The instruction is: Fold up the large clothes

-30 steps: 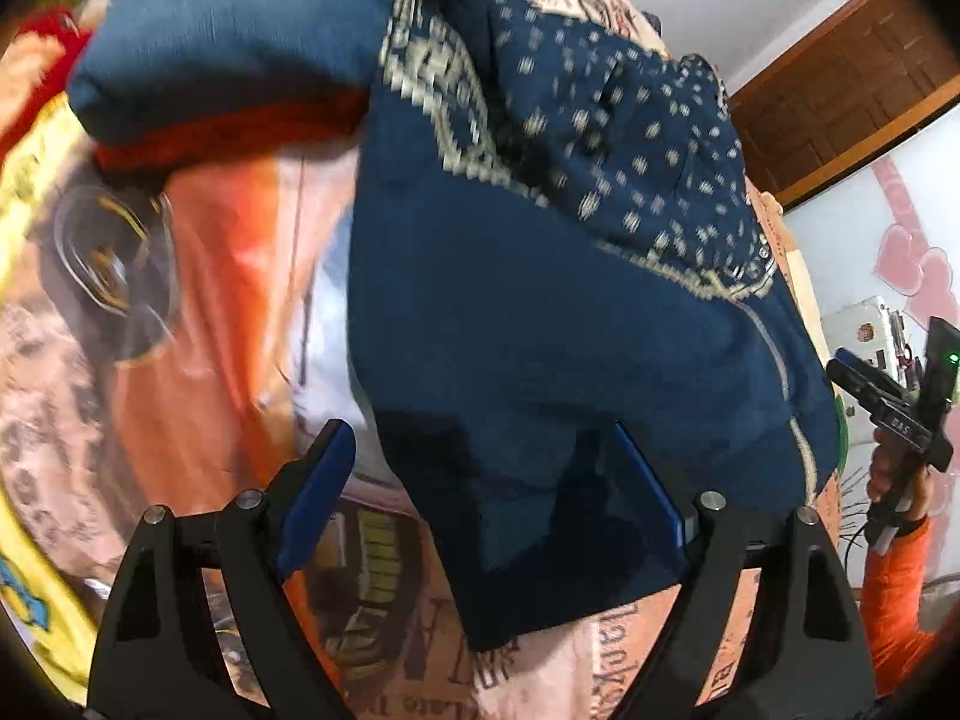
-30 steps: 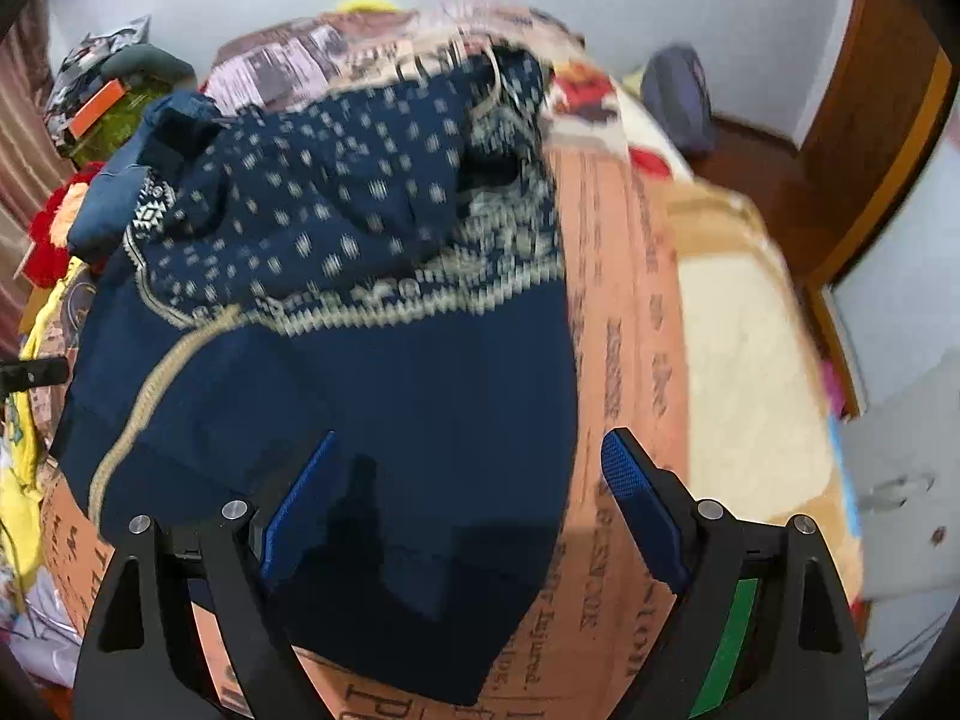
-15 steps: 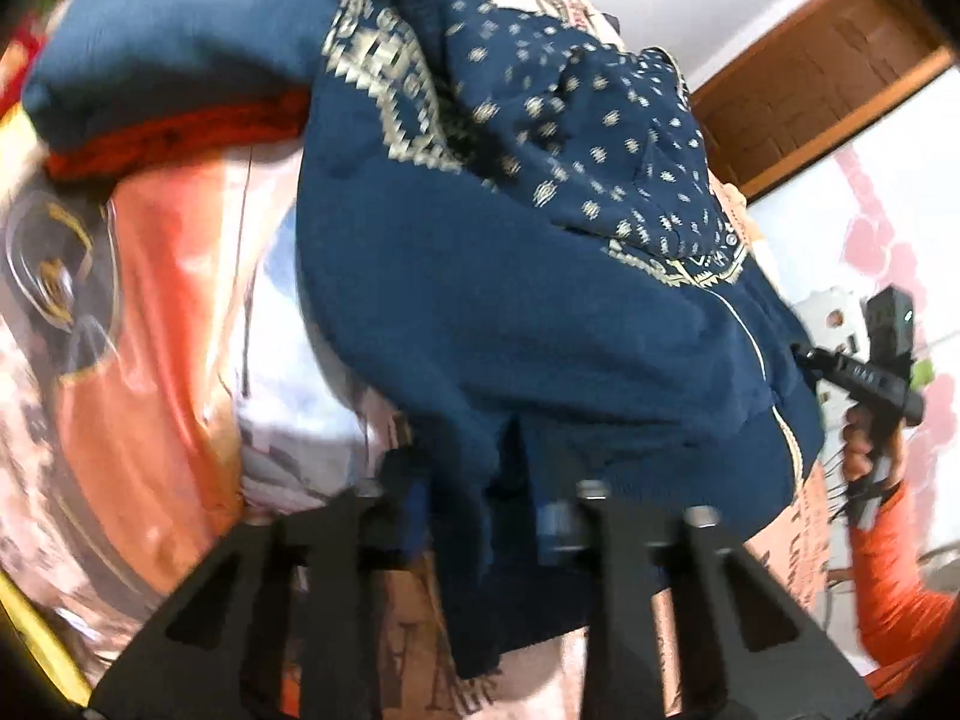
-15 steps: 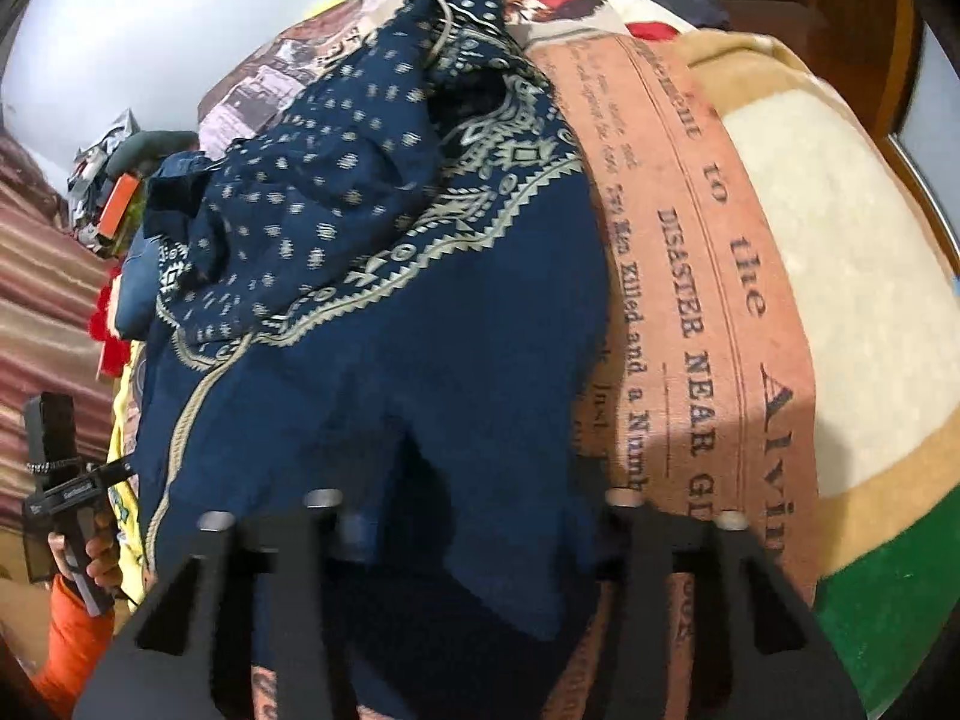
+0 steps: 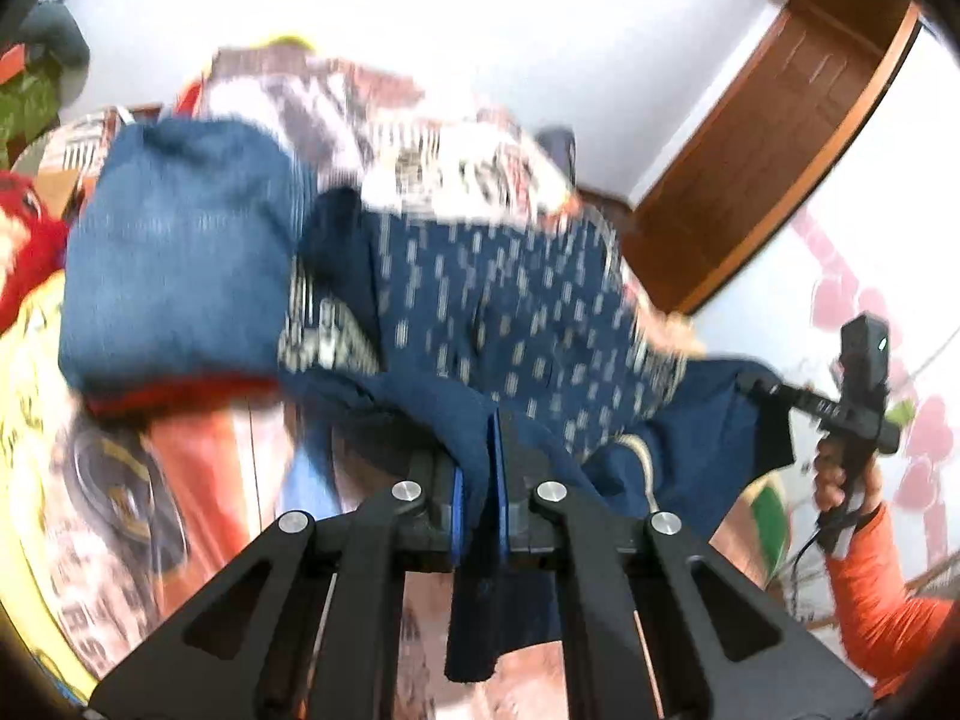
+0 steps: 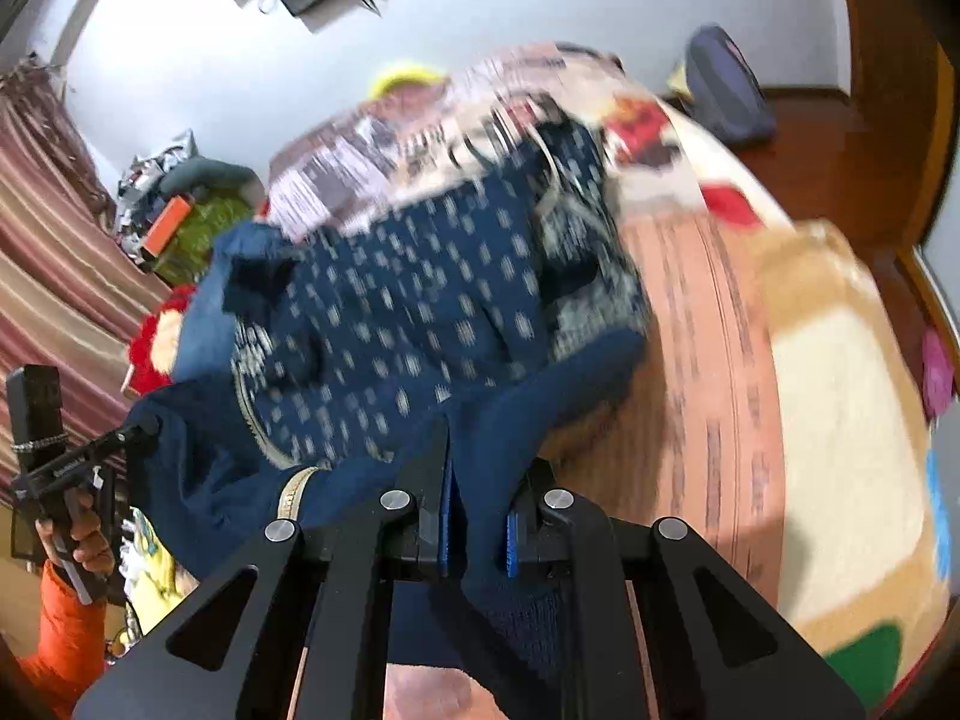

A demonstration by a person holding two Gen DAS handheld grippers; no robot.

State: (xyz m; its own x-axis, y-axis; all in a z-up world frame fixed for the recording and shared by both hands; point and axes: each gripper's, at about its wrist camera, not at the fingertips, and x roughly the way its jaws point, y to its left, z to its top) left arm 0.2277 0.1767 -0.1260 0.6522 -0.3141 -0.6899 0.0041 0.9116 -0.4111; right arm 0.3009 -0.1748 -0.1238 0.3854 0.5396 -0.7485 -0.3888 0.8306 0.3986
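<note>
A navy knit sweater (image 5: 516,330) with a white dotted yoke and cream trim lies on a printed bedspread (image 6: 708,348). My left gripper (image 5: 480,480) is shut on its plain navy hem, lifted off the bed. My right gripper (image 6: 477,516) is shut on the hem at the other corner; the sweater (image 6: 408,330) hangs back from it toward the bed. Each gripper shows in the other's view, the right one (image 5: 756,387) and the left one (image 6: 141,426), both pinching the hem. Both views are motion-blurred.
A folded blue garment (image 5: 180,264) lies on an orange one beside the sweater. A red plush (image 5: 24,240) and a clothes pile (image 6: 198,210) sit at the bed's left. A wooden door (image 5: 774,132) stands at the right, a dark bag (image 6: 726,90) beyond the bed.
Both grippers closed on the sweater's hem, from open a second ago, and lifted it up off the bed. The camera views have tilted upward toward the wall.
</note>
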